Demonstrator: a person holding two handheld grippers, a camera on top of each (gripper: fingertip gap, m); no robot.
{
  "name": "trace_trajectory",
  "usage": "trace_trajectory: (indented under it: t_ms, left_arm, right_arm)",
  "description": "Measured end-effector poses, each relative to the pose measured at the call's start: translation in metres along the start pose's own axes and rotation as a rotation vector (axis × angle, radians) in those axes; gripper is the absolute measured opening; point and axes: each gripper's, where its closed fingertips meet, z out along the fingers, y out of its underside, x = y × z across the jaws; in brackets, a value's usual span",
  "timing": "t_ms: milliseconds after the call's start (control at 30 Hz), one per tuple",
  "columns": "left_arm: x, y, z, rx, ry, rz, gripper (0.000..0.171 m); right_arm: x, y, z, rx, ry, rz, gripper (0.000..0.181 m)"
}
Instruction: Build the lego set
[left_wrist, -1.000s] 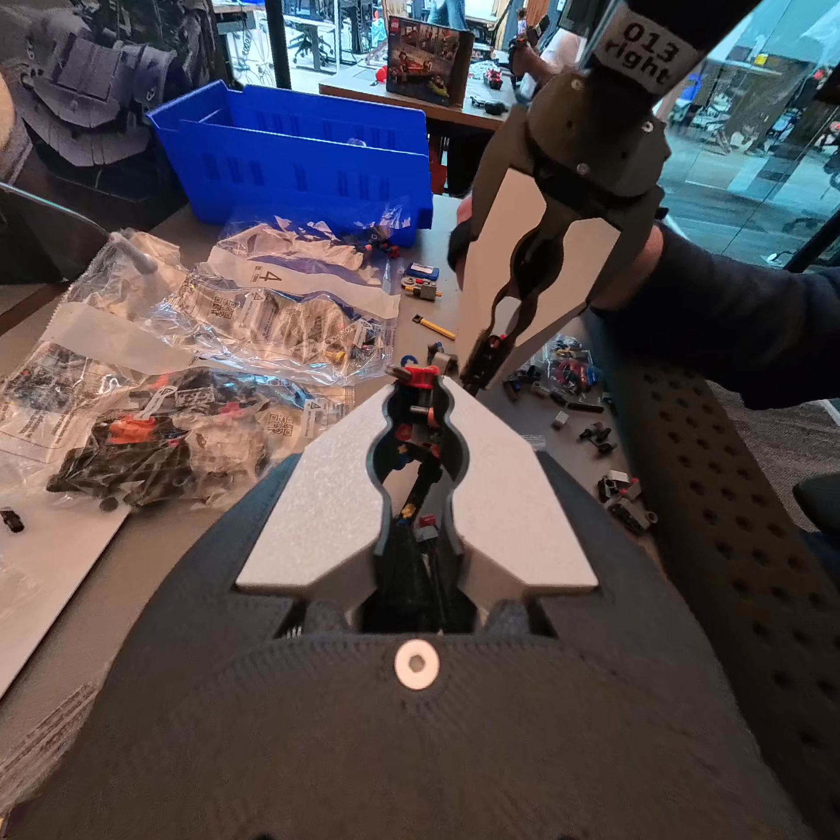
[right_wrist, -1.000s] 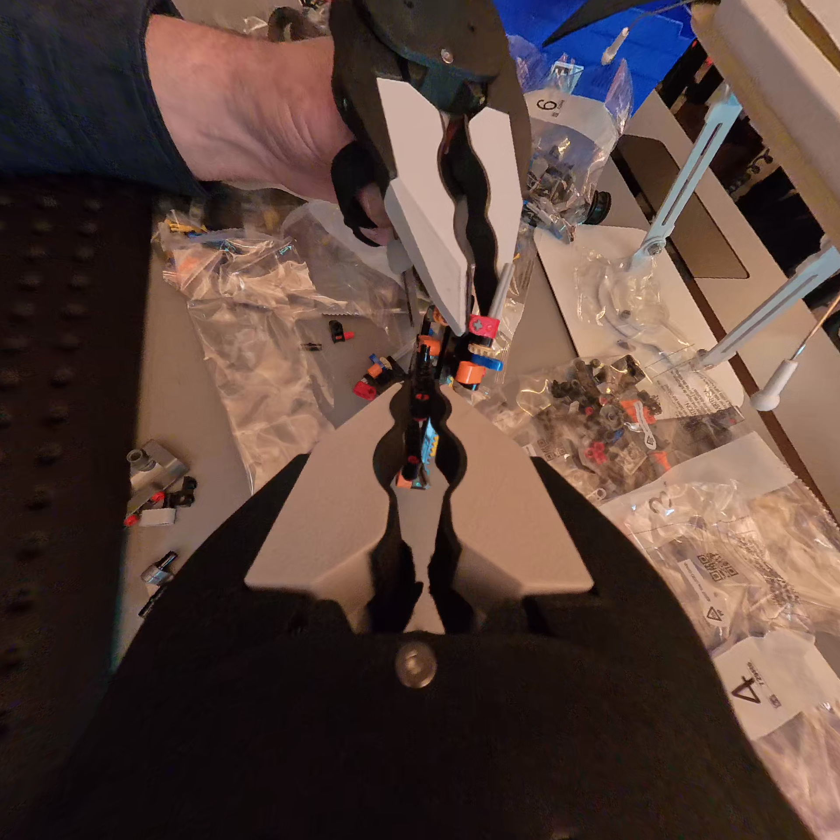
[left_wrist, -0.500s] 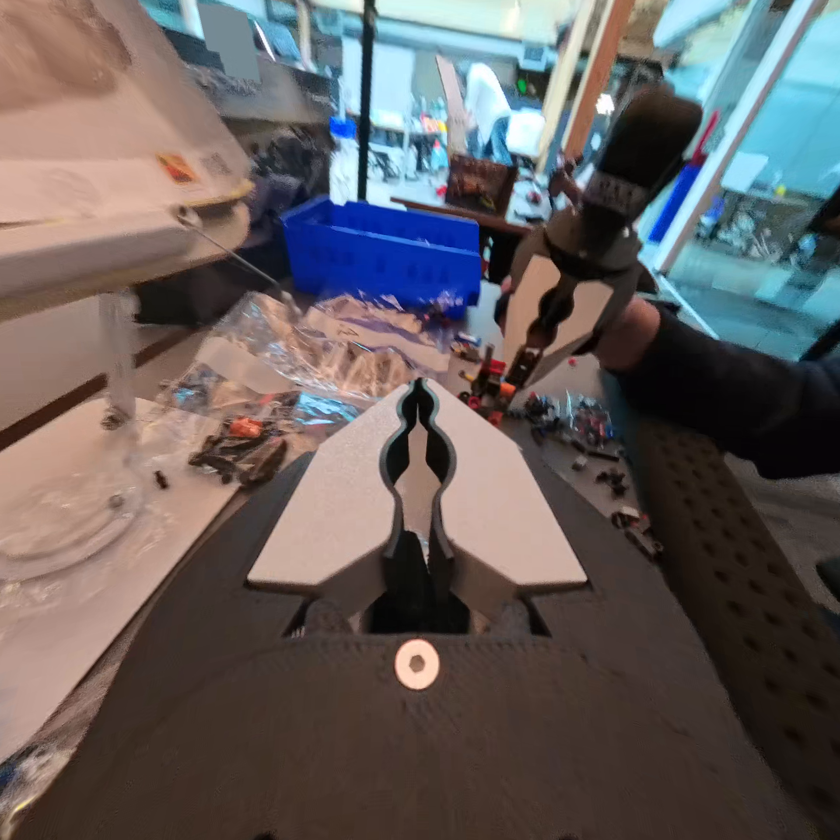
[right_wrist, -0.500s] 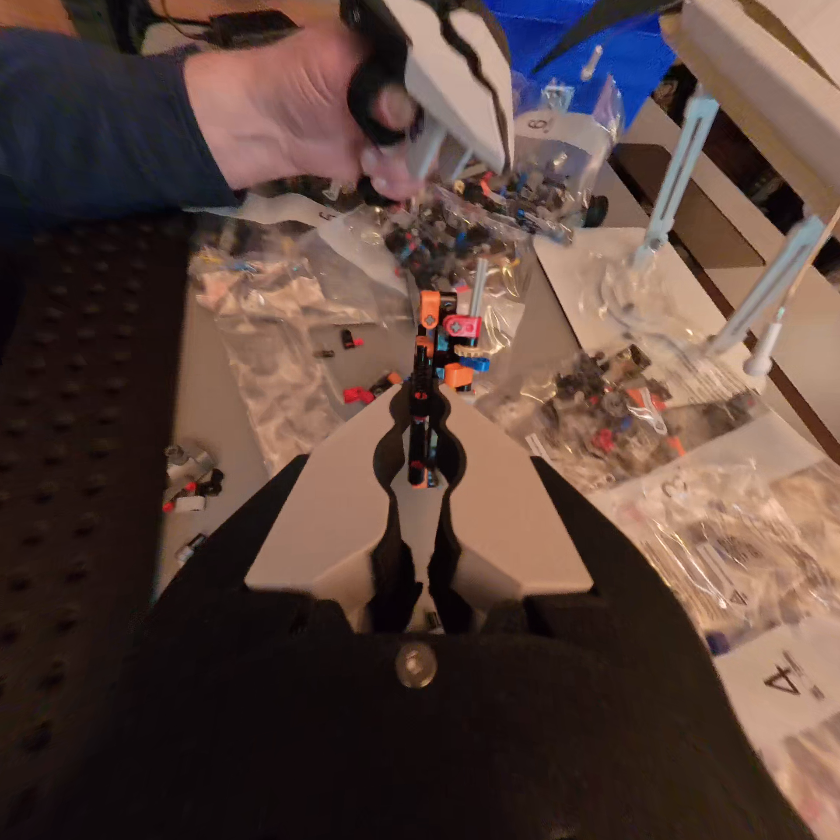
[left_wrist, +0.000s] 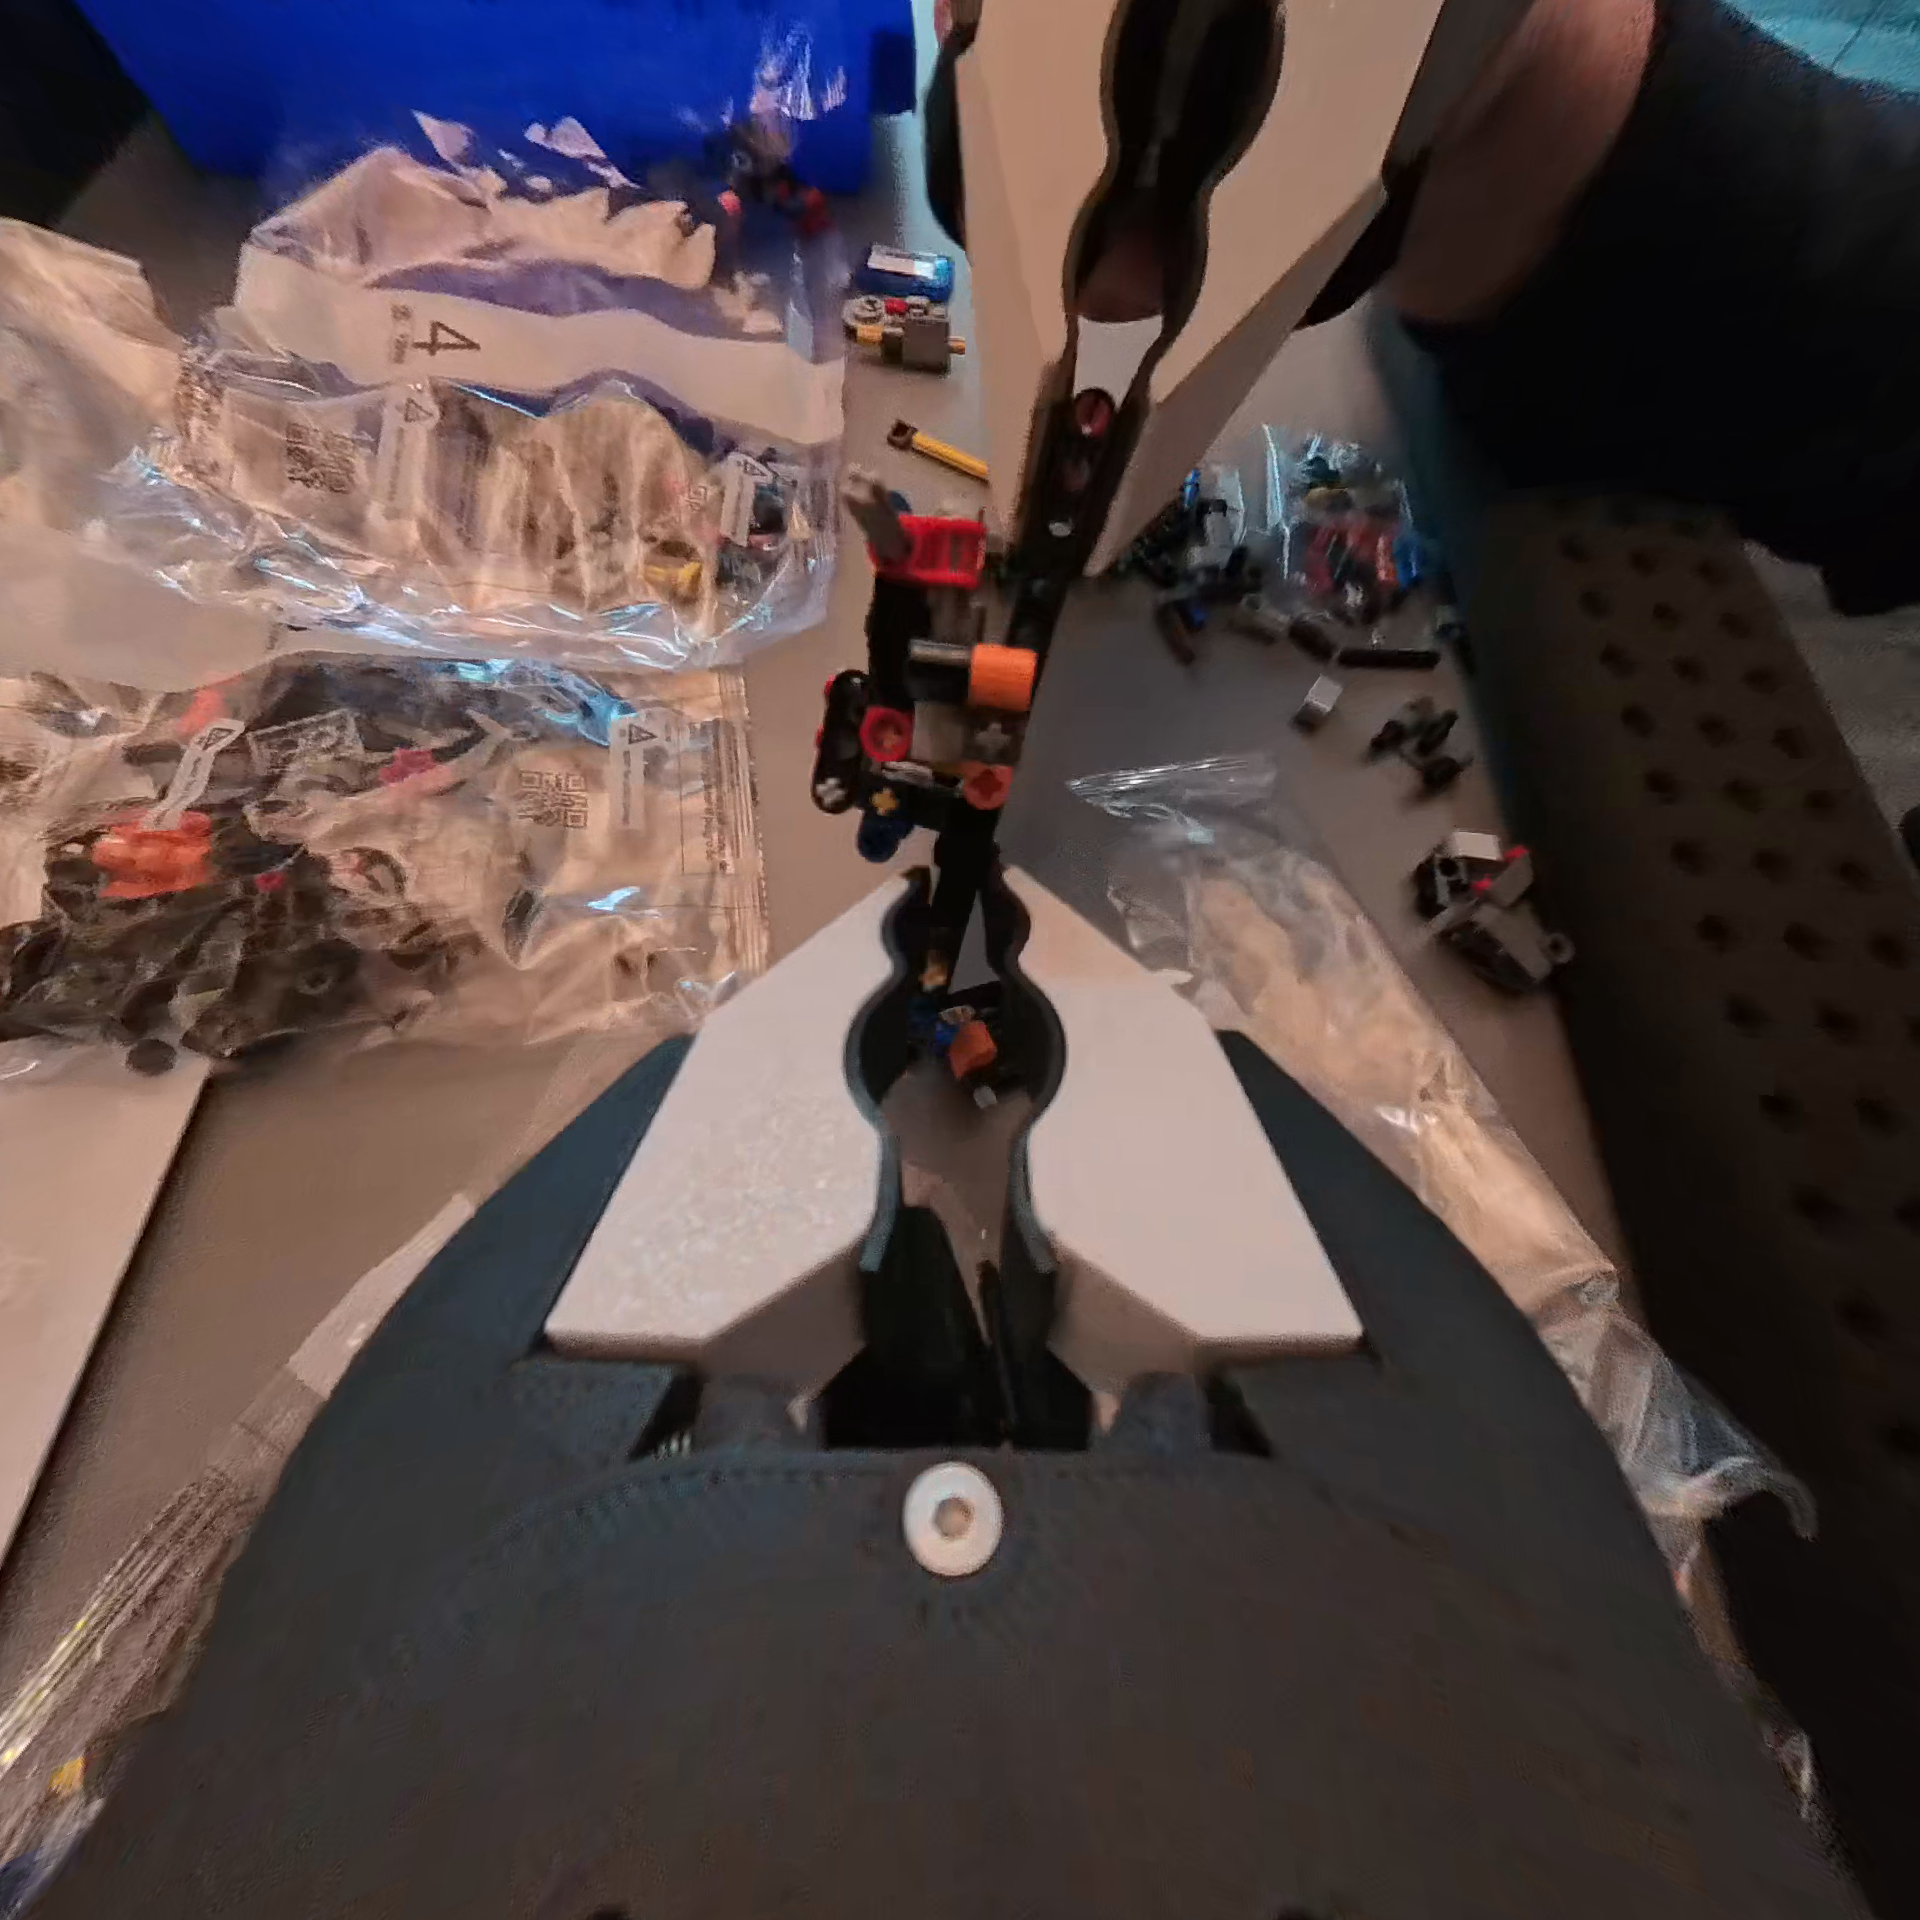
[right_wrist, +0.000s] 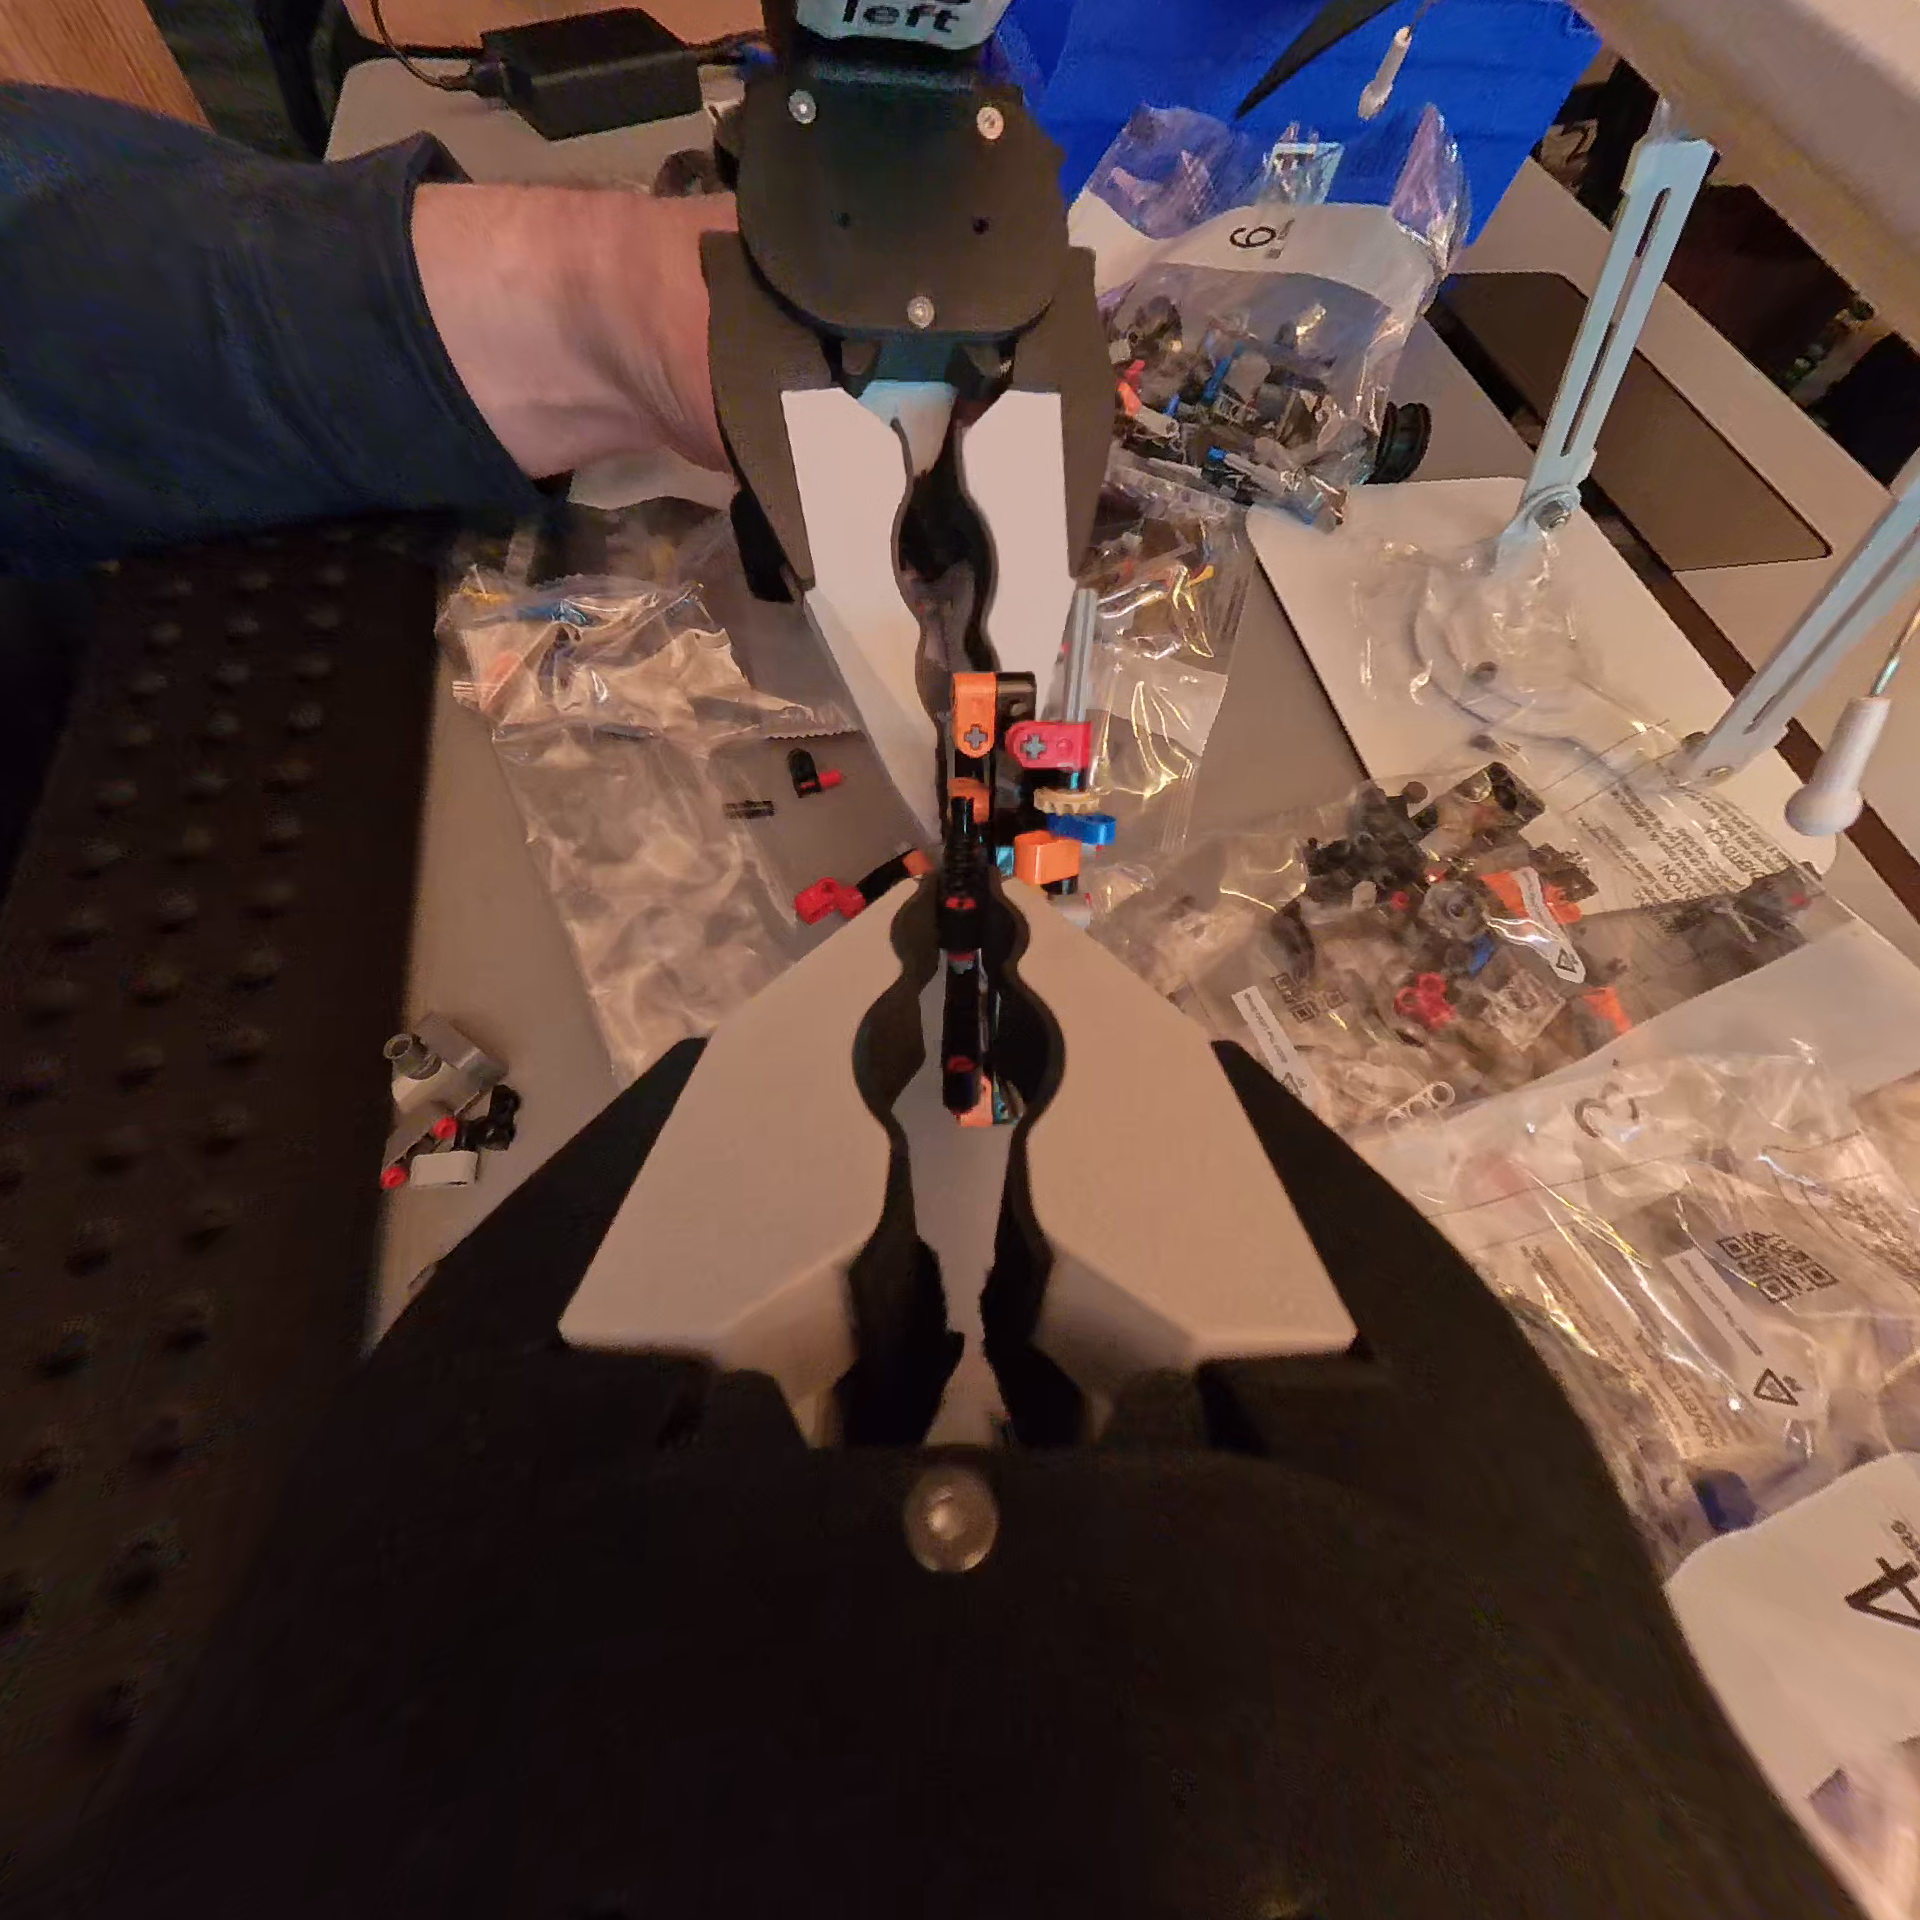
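A small lego assembly (left_wrist: 935, 717) of black beams with red, orange and blue parts is held in the air between both grippers. My left gripper (left_wrist: 958, 899) is shut on the black beam at its near end. In the right wrist view the left gripper (right_wrist: 961, 670) comes from the top and meets the orange end of the assembly (right_wrist: 997, 790). My right gripper (right_wrist: 961, 894) is shut on a black beam of the assembly. In the left wrist view the right gripper (left_wrist: 1055, 540) reaches down from the top.
Clear bags of parts (left_wrist: 468, 468) lie on the left of the grey table, with a blue bin (left_wrist: 468, 83) behind. Loose pieces (left_wrist: 1351, 644) and a small grey sub-assembly (left_wrist: 1486, 914) lie beside a black perforated mat (left_wrist: 1714, 831). A white stand (right_wrist: 1579, 364) rises past more bags (right_wrist: 1455, 914). One gripper's finger ends stand about 6 cm off the other's.
Half a second ago my left gripper was off the assembly, pulled back and raised. It has come back and closed on the assembly's end. The right gripper kept its hold throughout.
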Motion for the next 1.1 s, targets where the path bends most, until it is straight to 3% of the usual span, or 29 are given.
trace_trajectory:
  t_ms: [567,867,1100]
  left_arm:
    - [0.008,-0.024,-0.023,0.161,0.061,0.005,0.007]
    - [0.011,-0.012,-0.014,0.084,0.063,0.022,0.007]
    - [0.015,-0.026,-0.013,0.135,0.045,0.074,0.025]
  right_arm:
    - [-0.003,-0.002,-0.011,0.017,-0.017,-0.027,0.005]
    - [-0.005,0.007,-0.005,-0.025,-0.049,0.001,0.005]
    - [-0.009,0.007,0.000,-0.035,-0.065,0.006,0.004]
